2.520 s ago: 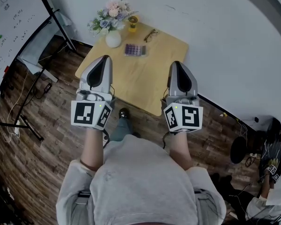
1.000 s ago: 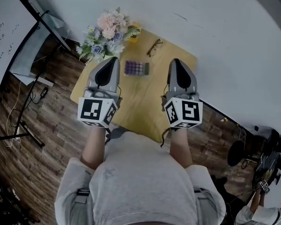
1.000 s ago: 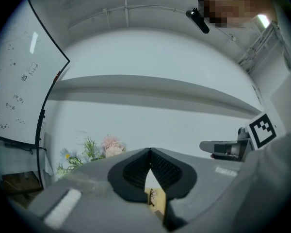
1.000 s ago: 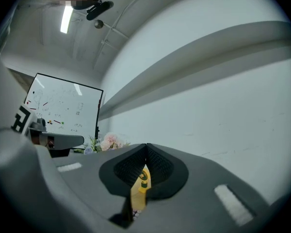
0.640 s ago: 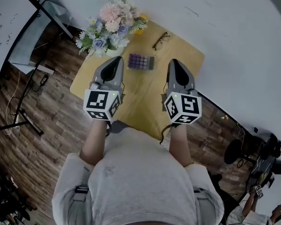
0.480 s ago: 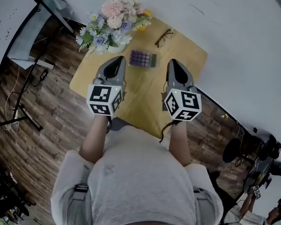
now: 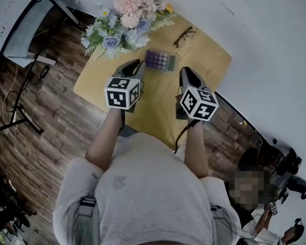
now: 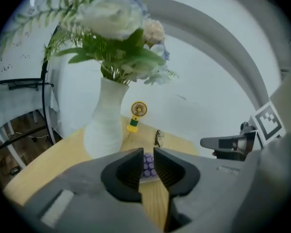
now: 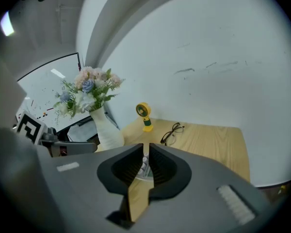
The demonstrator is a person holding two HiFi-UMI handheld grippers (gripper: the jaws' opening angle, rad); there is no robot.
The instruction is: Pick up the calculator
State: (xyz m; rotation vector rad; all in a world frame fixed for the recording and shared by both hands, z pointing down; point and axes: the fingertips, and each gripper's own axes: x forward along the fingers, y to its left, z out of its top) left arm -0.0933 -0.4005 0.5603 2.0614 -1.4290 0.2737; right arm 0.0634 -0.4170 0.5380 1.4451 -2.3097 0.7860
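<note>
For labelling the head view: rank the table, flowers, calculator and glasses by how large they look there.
1. table
2. flowers, enlarged by standing nearer the camera
3. calculator
4. glasses, only slightly smaller

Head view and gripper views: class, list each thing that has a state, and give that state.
calculator: flat on the table, not gripped
vase: upright, holding flowers
fan: standing upright
glasses: lying on table
left gripper: jaws just opening, narrowly apart, empty
right gripper: jaws just opening, narrowly apart, empty

table (image 7: 209,60): wooden | on it: vase (image 8: 104,125); calculator (image 7: 161,60); glasses (image 7: 184,35); fan (image 9: 144,115)
</note>
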